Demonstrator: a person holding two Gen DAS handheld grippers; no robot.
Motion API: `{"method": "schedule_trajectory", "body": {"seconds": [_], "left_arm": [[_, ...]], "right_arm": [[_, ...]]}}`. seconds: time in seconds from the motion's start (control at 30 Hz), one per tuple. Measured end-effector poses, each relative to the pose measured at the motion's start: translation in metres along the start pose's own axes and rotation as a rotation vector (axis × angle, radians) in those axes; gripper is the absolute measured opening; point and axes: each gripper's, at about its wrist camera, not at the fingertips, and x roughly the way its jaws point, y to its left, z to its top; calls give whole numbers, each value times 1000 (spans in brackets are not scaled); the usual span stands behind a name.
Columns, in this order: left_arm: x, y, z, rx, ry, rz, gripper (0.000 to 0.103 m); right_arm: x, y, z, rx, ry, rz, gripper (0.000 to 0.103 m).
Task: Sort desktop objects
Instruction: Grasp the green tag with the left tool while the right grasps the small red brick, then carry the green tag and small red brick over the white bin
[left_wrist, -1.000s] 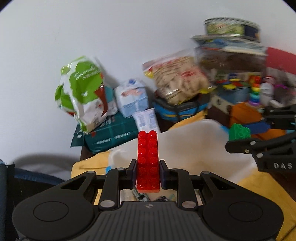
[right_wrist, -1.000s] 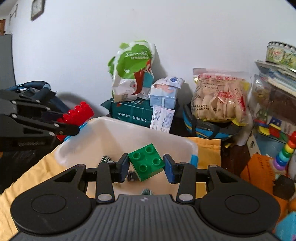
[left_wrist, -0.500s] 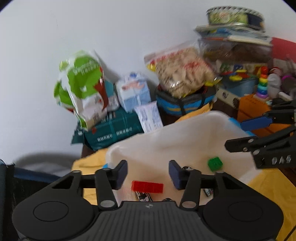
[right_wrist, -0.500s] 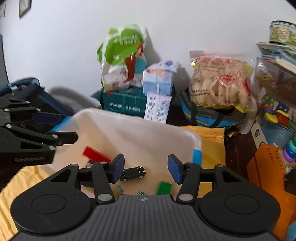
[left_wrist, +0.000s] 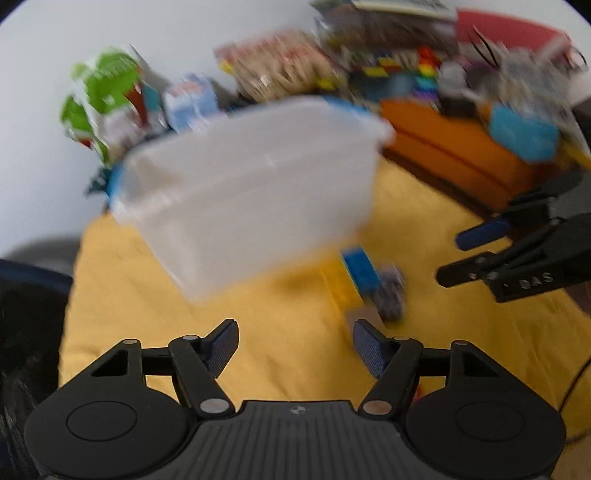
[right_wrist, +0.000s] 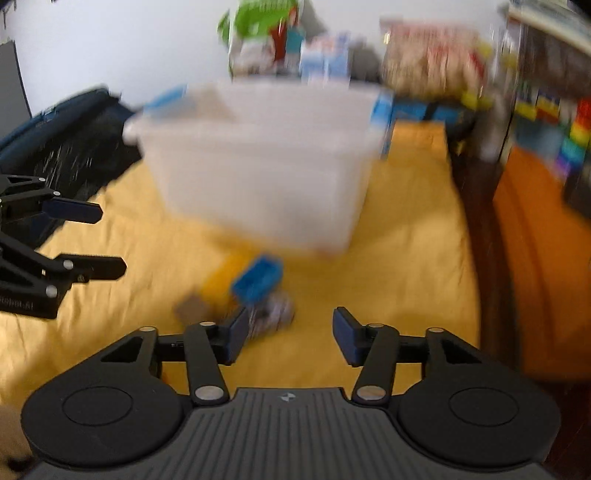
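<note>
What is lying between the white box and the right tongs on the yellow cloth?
A small heap of toys: a blue block, a yellow block and a blurred little car, shown in the right wrist view.

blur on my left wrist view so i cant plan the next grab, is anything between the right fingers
Observer: No. In the right wrist view the right gripper is closing over bare yellow cloth, with nothing between its fingers.
Operator: where's the blue brick from there
Observer: The blue brick lies just ahead of the finger on the picture's left, beside a yellow block.
Operator: and the patterned thing
Observer: The patterned toy sits right by that finger's tip, partly hidden behind it. It is too blurred to tell whether they touch.
</note>
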Motion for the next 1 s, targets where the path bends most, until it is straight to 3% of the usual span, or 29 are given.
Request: {"method": "schedule_trajectory", "body": {"seconds": [0.13, 0.27, 0.43, 0.47, 0.57, 0.67, 0.77, 0.83, 1.0], "left_arm": [[-5, -14, -19, 26, 35, -83, 72], [-15, -31, -27, 88, 37, -175, 71], [-14, -59, -41, 171, 105, -211, 66], [-12, -61, -43, 170, 123, -205, 63], [-4, -57, -50, 105, 161, -222, 39], [0, -46, -56, 20, 154, -245, 38], [-5, -35, -59, -8, 148, -213, 38], [-10, -28, -60, 5, 140, -141, 38], [-20, -2, -65, -32, 133, -54, 38]], "right_arm": [[0, 8, -21, 4, 27, 57, 46], [-3, 12, -25, -29, 27, 42, 46], [-8, 11, -27, -38, 9, 46, 47], [-8, 12, -28, -40, 9, 50, 47], [-10, 14, -31, -55, 2, 78, 47], [-10, 22, -33, -90, -6, 132, 47], [-8, 35, -33, -141, 1, 209, 47], [-7, 47, -33, -187, 3, 260, 47], [10, 74, -32, -278, 27, 289, 47]]}}
